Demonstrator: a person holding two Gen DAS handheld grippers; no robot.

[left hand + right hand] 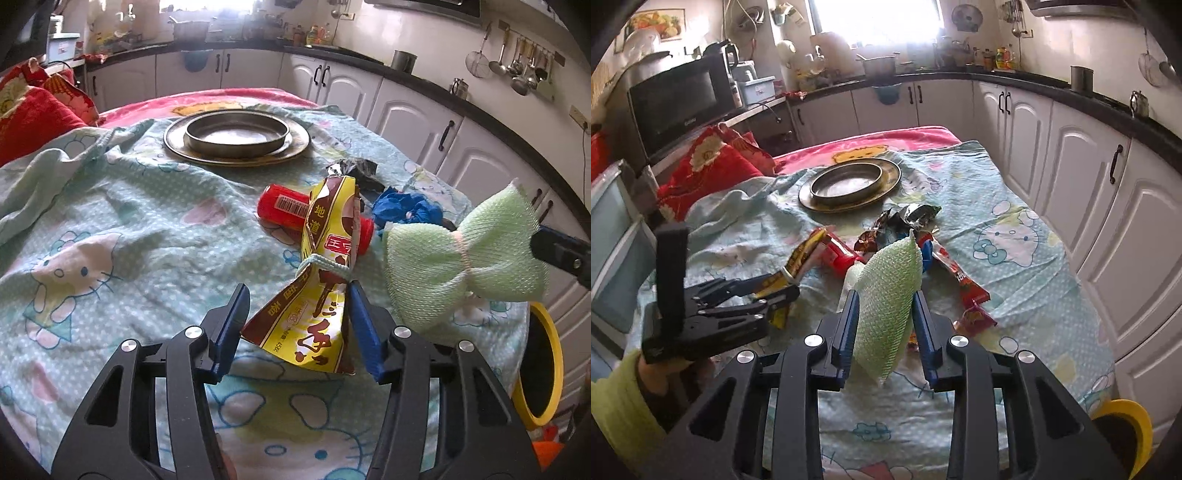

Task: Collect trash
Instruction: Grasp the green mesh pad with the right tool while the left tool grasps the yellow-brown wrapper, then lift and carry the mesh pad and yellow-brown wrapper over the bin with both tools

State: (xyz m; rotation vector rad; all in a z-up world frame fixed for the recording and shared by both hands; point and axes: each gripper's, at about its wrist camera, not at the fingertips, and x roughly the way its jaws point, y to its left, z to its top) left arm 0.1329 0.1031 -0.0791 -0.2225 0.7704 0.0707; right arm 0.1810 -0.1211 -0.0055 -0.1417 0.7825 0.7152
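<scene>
A yellow and brown snack wrapper (325, 295), tied round its middle with a pale green string, stands tilted off the table. My left gripper (297, 295) is shut on its lower part, with both blue pads against it. The right wrist view shows the same left gripper (775, 295) with the wrapper (801, 254) sticking out of it. My right gripper (884, 306) is shut on a pale green mesh scrubber (886, 291), held above the table. In the left wrist view the scrubber (465, 258) hangs like a bow at the right. More trash lies beyond: a red can (284, 210), a crumpled blue piece (402, 208), a silver wrapper (916, 214) and a red wrapper (960, 277).
A metal pan on a brass plate (295, 147) sits at the far side of the cartoon-print tablecloth (110, 221). A yellow-rimmed bin (550, 369) stands below the table's right corner. Red cushions (33, 110) lie at the left. White cabinets (1089, 166) run along the right.
</scene>
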